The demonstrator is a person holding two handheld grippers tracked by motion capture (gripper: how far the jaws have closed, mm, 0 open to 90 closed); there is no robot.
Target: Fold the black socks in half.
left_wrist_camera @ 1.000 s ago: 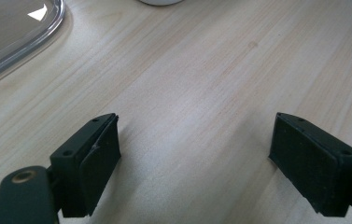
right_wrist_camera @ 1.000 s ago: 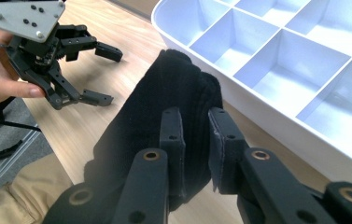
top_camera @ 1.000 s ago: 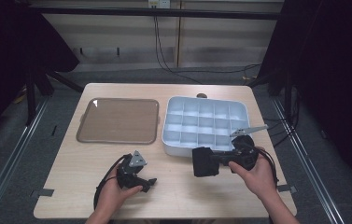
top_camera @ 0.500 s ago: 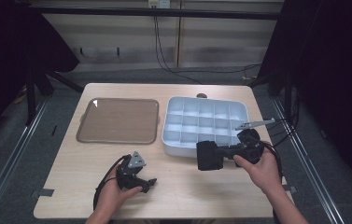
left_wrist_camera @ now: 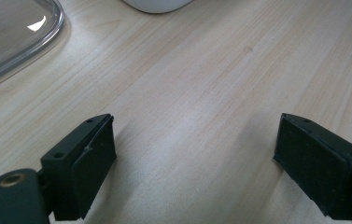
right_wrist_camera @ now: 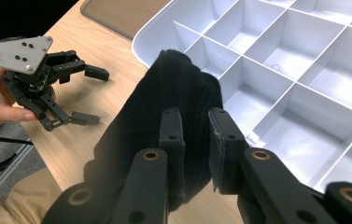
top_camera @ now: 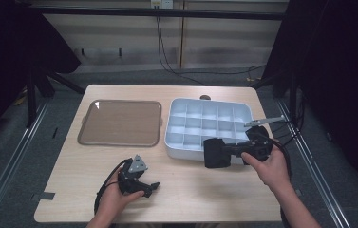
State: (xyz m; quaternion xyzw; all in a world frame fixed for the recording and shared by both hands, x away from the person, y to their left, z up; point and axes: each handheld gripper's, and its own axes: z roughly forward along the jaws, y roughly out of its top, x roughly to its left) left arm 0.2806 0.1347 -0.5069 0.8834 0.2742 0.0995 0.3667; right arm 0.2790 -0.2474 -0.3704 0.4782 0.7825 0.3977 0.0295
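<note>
Right gripper (right_wrist_camera: 194, 135) clamped on black cloth (right_wrist_camera: 164, 107), now carried leftward to hang over the near-left corner of the white tray (top_camera: 181, 107) rather than over its right side. Probably headed for a compartment, release pending. Left gripper (left_wrist_camera: 194, 154) spread wide, resting idle on the table (left_wrist_camera: 201, 70).

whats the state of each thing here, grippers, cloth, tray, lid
left gripper: open, empty, low over the table.
right gripper: shut on the black cloth.
black cloth: folded, held at the organiser's near edge.
white organiser tray: compartments empty.
clear lid: lying flat, apart from the tray.
</note>
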